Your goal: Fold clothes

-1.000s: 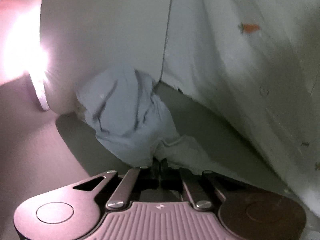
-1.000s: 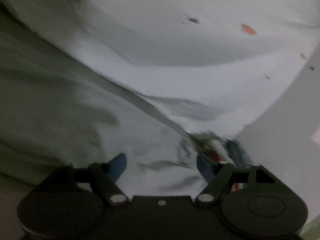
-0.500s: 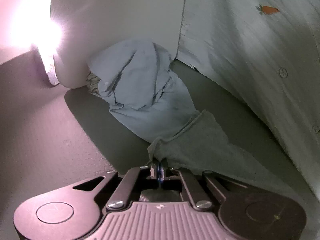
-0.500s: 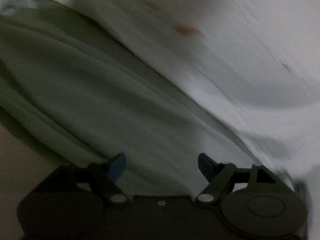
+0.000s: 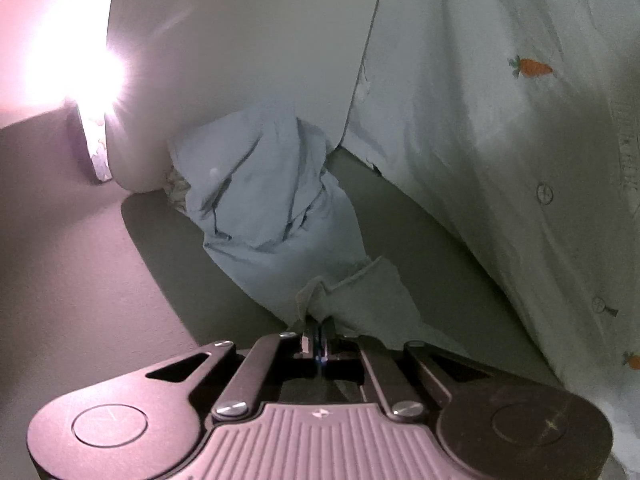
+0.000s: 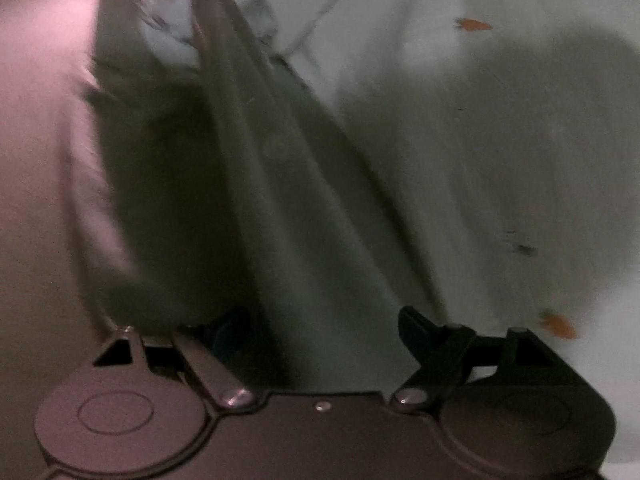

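Note:
A white shirt with small orange carrot prints and buttons [image 5: 500, 128] hangs and spreads across the right of the left wrist view. My left gripper [image 5: 318, 330] is shut on a corner of its pale blue-grey sleeve cloth [image 5: 352, 296], which trails back to a bunched fold [image 5: 256, 184]. In the blurred right wrist view the same carrot shirt [image 6: 480, 140] fills the frame. My right gripper [image 6: 324, 324] is open, its fingers [image 6: 420, 324] spread over a dark fold of the cloth, holding nothing.
A smooth table surface [image 5: 80, 272] lies at the left under the cloth, with a bright light glare [image 5: 76, 68] at the far left. A patterned cloth edge [image 5: 98, 152] shows below the glare.
My left gripper has kept its hold and pulled the sleeve cloth outward and a little lower. My right gripper, open throughout, has swung over the shirt; its view is motion-blurred.

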A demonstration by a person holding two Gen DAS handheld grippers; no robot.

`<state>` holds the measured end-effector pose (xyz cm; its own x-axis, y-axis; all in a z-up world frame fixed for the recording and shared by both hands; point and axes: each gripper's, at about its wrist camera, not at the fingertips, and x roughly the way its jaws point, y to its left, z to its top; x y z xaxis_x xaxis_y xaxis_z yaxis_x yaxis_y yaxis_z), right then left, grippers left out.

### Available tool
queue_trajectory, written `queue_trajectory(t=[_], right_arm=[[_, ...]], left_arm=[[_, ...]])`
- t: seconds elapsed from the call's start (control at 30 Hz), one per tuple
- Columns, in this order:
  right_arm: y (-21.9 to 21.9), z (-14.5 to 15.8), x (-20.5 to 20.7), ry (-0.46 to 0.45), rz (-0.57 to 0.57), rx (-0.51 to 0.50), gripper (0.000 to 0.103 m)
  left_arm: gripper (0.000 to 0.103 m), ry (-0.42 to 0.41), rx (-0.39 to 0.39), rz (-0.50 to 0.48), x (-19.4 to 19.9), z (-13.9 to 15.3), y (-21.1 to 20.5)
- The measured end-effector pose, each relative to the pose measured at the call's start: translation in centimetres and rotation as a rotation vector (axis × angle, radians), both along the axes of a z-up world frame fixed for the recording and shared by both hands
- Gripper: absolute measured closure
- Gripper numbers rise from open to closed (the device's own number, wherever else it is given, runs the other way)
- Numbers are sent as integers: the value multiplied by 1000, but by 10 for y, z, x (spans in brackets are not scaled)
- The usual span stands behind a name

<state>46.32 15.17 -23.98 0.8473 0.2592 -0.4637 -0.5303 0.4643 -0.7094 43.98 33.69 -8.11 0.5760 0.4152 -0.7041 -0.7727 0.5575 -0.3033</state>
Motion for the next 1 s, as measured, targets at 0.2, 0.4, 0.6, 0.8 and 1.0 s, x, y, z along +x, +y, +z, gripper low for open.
queue_trajectory(t=[0.2, 0.4, 0.6, 0.8, 1.0], right_arm=[[-71, -13, 51, -77, -353, -95, 21], [-176, -18, 82, -97, -706, -108, 16], [-209, -3, 61, -159, -667, -8, 13], [-207, -4, 65, -115, -721, -27, 13], [-232, -9, 85, -150, -817, -122, 14]], left_arm=[[102, 20, 7, -1, 6, 0, 0], [102, 39, -19, 4, 8, -8, -1], [102, 75, -14, 32, 7, -18, -1], [102, 57, -7, 51, 4, -14, 8], [102, 58, 3, 47, 9, -13, 10]])
